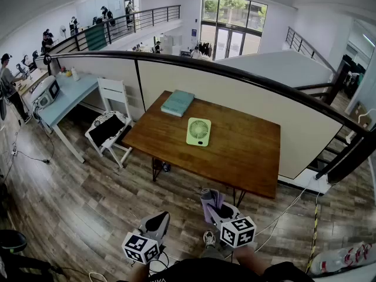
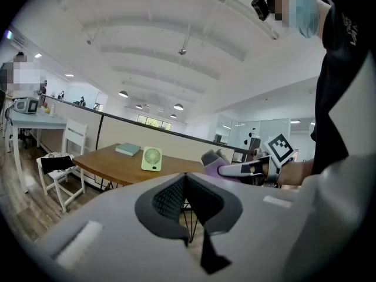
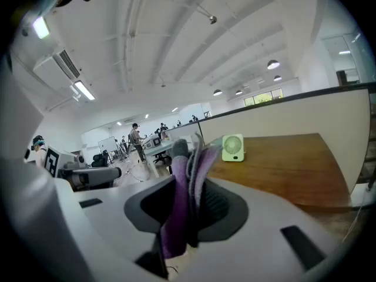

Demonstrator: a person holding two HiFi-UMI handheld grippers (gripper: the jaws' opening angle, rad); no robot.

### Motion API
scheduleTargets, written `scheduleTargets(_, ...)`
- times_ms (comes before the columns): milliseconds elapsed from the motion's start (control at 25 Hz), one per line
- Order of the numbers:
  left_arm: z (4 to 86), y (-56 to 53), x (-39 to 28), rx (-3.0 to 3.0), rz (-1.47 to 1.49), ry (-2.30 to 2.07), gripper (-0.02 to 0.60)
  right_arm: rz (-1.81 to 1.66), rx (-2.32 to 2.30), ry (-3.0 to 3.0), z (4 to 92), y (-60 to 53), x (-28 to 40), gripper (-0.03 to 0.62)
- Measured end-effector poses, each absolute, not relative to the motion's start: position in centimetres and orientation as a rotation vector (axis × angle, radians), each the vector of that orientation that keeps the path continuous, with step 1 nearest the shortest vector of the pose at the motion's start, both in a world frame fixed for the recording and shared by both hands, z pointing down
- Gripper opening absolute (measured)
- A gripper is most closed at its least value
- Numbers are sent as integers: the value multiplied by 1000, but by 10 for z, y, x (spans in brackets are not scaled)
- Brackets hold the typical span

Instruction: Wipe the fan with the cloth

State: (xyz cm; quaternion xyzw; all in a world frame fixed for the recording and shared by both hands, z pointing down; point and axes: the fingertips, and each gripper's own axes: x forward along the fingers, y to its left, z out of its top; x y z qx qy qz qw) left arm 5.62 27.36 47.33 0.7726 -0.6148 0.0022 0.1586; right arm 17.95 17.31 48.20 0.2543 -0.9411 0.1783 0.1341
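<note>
My right gripper point(image 3: 188, 175) is clamped on a folded purple and grey cloth point(image 3: 176, 210), which stands up between the jaws. My left gripper point(image 2: 185, 184) is fully closed and has nothing in it. It sits just to the left of the right one, with both held low in front of me over a wood-plank floor.

A brown wooden table point(image 1: 247, 151) stands well ahead of both grippers, with its near edge beyond their tips. A teal book point(image 1: 177, 102) lies at the far left of the tabletop.

The small pale green fan point(image 1: 198, 131) stands near the middle of the table, ahead of the grippers and slightly left of the right one. Nothing is touching it.

I judge the task barely begun. The cloth is in hand, but it is well apart from the fan and no wiping has started. What is left is to carry the cloth forward over the table edge, rub it across the fan, and perhaps steady the fan with the free left gripper.

The fan is upright on its base, a little taller than wide, so its long axis runs vertically. Its round grille faces back toward me.
</note>
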Motion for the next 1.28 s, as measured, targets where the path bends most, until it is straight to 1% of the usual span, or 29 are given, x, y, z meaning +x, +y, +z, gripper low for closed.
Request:
scheduleTargets(280, 462, 240, 55, 2222, -34, -1785, 11, 558, 674, -2772, 474, 142, 175, 110)
scheduleTargets(680, 465, 173, 58, 2126, -70, -1879, 15, 573, 549, -2787, 474, 62, 167, 110)
scheduleTargets(720, 467, 166, 58, 2107, -82, -1889, 22, 581, 540, -2787, 475, 53, 168, 110)
scheduleTargets(760, 469, 158, 59, 2088, -97, -1896, 59, 590, 529, -2786, 476, 44, 169, 110)
scheduleTargets(800, 471, 151, 61, 2070, -109, -1901, 117, 596, 517, -2785, 478, 35, 171, 110)
scheduleTargets(840, 473, 145, 64, 2054, -118, -1908, 133, 598, 503, -2782, 479, 27, 173, 110)
scheduleTargets(1000, 474, 126, 65, 1993, -130, -1972, 133, 560, 450, -2766, 483, -1, 175, 110)
scheduleTargets(1280, 484, 112, 16, 1906, -146, -2005, 137, 567, 488, -2742, 492, -24, 155, 110)
